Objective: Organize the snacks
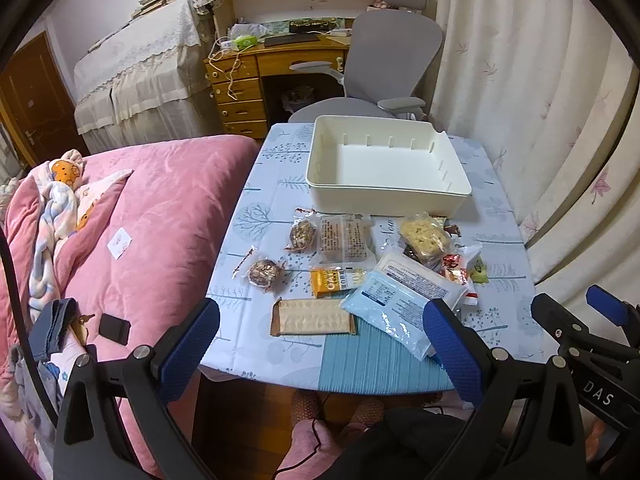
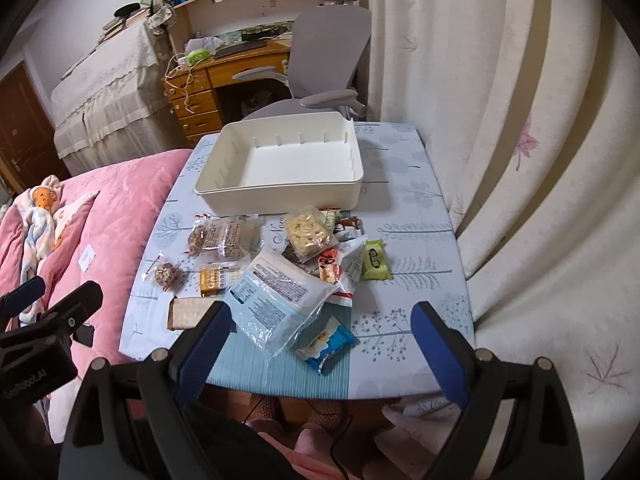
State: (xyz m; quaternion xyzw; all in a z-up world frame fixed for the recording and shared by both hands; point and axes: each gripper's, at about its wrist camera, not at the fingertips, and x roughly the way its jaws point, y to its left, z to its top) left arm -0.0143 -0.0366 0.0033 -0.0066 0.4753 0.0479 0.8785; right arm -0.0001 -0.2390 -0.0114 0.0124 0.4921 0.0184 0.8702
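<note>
A white empty bin (image 1: pixel 384 160) (image 2: pixel 280 168) stands at the far side of the small table. In front of it lie several wrapped snacks: two round nut cakes (image 1: pixel 265 271), a clear-wrapped cake (image 1: pixel 345 238), an orange bar (image 1: pixel 336 278), a long brown wafer pack (image 1: pixel 312 317) (image 2: pixel 188 312), a pale blue bag (image 1: pixel 390 312) (image 2: pixel 276 300), a yellow puffed cake (image 1: pixel 425 234) (image 2: pixel 306 232), a green pack (image 2: pixel 375 260) and a small blue pack (image 2: pixel 326 346). My left gripper (image 1: pixel 322 344) is open and empty above the near edge. My right gripper (image 2: pixel 322 348) is open and empty, also at the near edge.
The table (image 1: pixel 276 168) has a tree-print cloth. A pink bed (image 1: pixel 160 216) (image 2: pixel 116 216) adjoins its left side. A curtain (image 1: pixel 540 100) (image 2: pixel 520 140) hangs close on the right. A grey office chair (image 1: pixel 384 68) and a wooden desk (image 1: pixel 256 80) stand behind.
</note>
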